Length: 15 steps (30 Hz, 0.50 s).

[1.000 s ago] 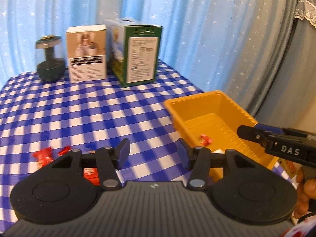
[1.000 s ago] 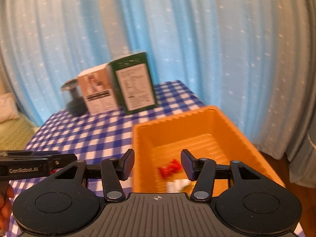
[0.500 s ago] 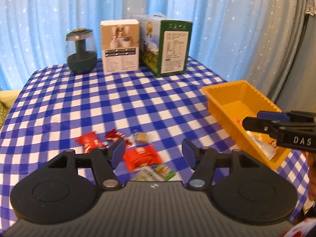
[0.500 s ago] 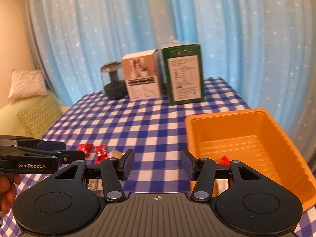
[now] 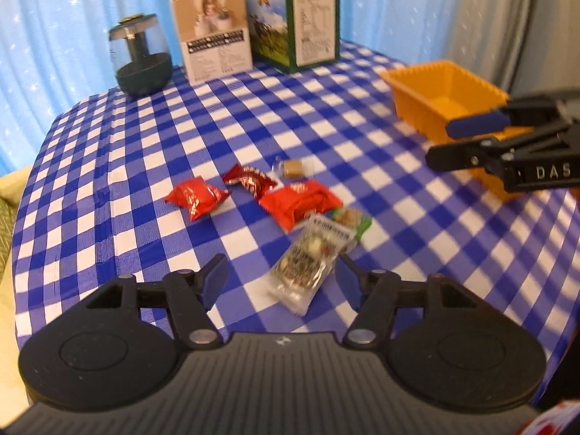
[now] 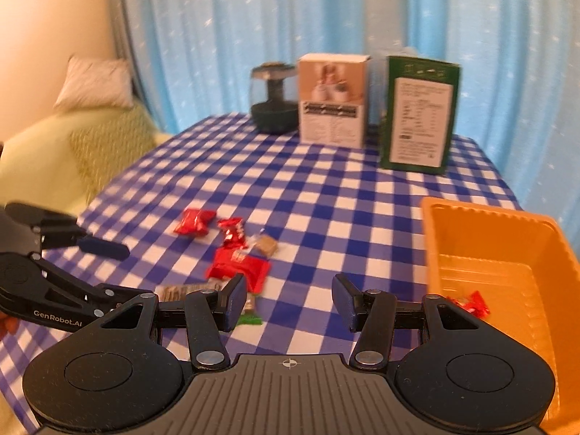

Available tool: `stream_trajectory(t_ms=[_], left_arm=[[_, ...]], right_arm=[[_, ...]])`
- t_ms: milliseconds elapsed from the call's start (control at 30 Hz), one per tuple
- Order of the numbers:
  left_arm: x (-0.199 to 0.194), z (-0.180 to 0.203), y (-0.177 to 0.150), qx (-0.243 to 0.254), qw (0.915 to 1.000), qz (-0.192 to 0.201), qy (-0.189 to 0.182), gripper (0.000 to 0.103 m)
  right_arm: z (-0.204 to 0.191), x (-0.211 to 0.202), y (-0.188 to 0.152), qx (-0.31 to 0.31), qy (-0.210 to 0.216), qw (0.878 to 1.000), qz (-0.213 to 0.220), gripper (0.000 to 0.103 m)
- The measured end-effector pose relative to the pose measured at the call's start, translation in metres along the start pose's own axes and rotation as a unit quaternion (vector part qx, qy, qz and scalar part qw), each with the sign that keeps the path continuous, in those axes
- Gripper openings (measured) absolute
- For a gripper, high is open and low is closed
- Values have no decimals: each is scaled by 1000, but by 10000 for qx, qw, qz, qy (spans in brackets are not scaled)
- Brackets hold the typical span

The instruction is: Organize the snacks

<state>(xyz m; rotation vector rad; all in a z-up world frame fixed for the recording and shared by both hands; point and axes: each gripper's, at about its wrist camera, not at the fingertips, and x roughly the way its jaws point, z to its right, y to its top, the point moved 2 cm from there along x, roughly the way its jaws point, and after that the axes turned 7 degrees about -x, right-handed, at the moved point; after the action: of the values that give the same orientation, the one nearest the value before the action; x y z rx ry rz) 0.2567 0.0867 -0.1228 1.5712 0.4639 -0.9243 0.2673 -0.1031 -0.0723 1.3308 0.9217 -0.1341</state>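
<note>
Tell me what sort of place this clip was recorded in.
Probably a home living room: a table under a blue checked cloth, starry blue curtains behind it, and a green sofa with a cushion beside it. Snack boxes stand at the back.

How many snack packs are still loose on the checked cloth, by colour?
Red foil-wrapped snacks: 3
Clear-wrapped tan candy: 1
Clear packet of mixed nuts: 1
Green-edged packet: 1
Total: 6

Home living room, sofa [image 6: 83, 145], pillow [image 6: 96, 85], blue curtains [image 6: 217, 36]
</note>
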Motion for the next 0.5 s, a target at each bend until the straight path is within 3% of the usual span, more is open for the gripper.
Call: stream_trajectory(t_ms=[300, 500], left_arm=[[27, 13, 1, 648, 9973, -209, -259, 61], [47, 23, 5, 960, 9939, -413, -355, 50]], right_arm=[[-4, 28, -9, -359, 109, 9982, -473, 52], [-3, 37, -8, -332, 138, 9975, -605, 52]])
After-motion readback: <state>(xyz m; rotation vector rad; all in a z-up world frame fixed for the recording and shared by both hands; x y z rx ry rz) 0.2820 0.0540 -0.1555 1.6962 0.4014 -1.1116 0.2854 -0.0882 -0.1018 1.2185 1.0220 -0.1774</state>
